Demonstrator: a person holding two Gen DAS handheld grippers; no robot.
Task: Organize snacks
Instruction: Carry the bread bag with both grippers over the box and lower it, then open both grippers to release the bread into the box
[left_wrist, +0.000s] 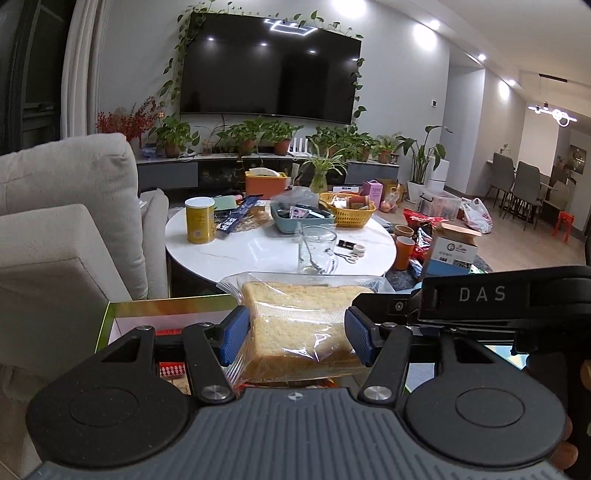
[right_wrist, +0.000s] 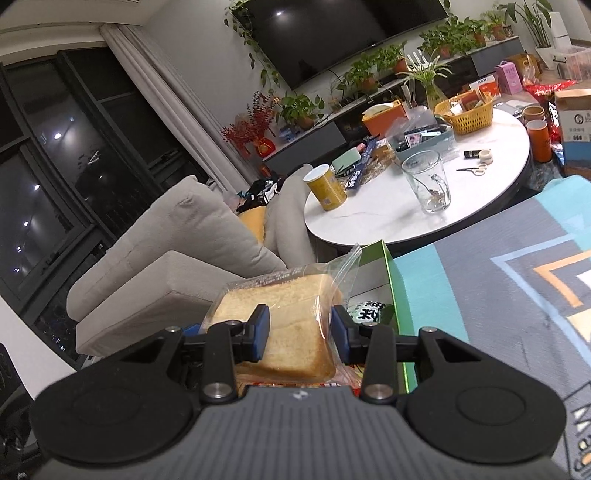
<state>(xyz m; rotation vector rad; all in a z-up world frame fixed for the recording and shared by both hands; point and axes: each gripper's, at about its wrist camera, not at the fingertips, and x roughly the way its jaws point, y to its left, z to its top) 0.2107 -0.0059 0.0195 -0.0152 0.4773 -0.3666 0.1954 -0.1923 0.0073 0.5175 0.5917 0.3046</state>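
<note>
1. Clear plastic bag of sliced toast bread (left_wrist: 299, 325) is sitting low centre in both wrist views, over the open green-rimmed cardboard box (left_wrist: 166, 306).
2. Left gripper (left_wrist: 293, 336) is clamping the bag, its blue pads (left_wrist: 232, 334) pressing both sides.
3. Right gripper (right_wrist: 301, 332) is bracketing the same bag (right_wrist: 280, 332); pad contact is unclear, so I cannot tell its grip.
4. Behind, mid-frame: white round marble-top table (left_wrist: 258, 247) carrying a yellow cylindrical canister (left_wrist: 199, 219), clear glass jar (left_wrist: 317, 249) and yellow woven basket (left_wrist: 349, 210).
5. Left edge: beige fabric sofa (left_wrist: 62, 221).
</note>
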